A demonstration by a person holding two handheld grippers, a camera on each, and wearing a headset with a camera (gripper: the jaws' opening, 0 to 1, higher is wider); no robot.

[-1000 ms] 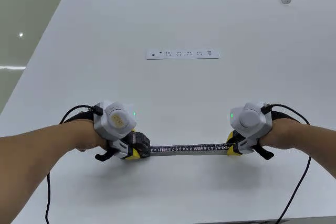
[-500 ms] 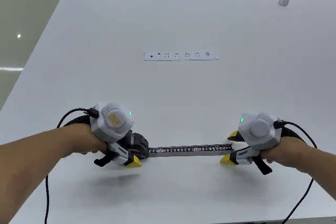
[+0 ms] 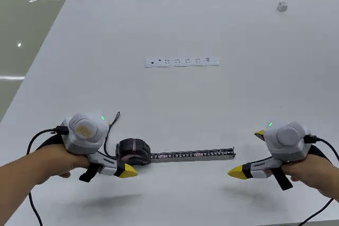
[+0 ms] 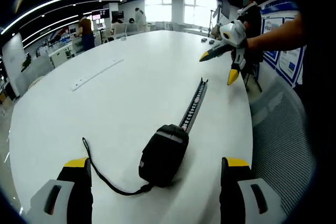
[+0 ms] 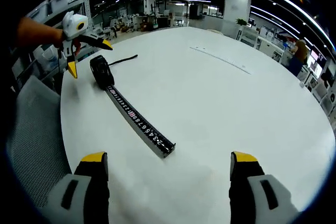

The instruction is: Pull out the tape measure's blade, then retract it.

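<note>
White and nearly bare, the surface (image 3: 185, 104) gave me plenty of room along its near edge. My left claw (image 4: 157, 166) had its jaws wide apart, holding nothing. The tape measure (image 3: 133, 151) sat just ahead of them, between the yellow tips, and as far as I could tell they were not touching it. My right claw (image 3: 248, 152) was spread just as wide and also empty, hovering near the far end of the blade (image 3: 193, 155) but apart from it.

The blade lay flat on the surface, drawn out of the black case with its numbers up, running straight toward the right claw. It was lying there with neither claw on it, so I judged that a lock or its own friction was holding it out. That meant the pull was done and only the retraction was left. For that I reckoned the left claw would have to close on the case to steady it.

A black lanyard (image 4: 105, 177) trailed from the back of the case. Farther out, well apart, lay a white power strip (image 3: 181, 62).
</note>
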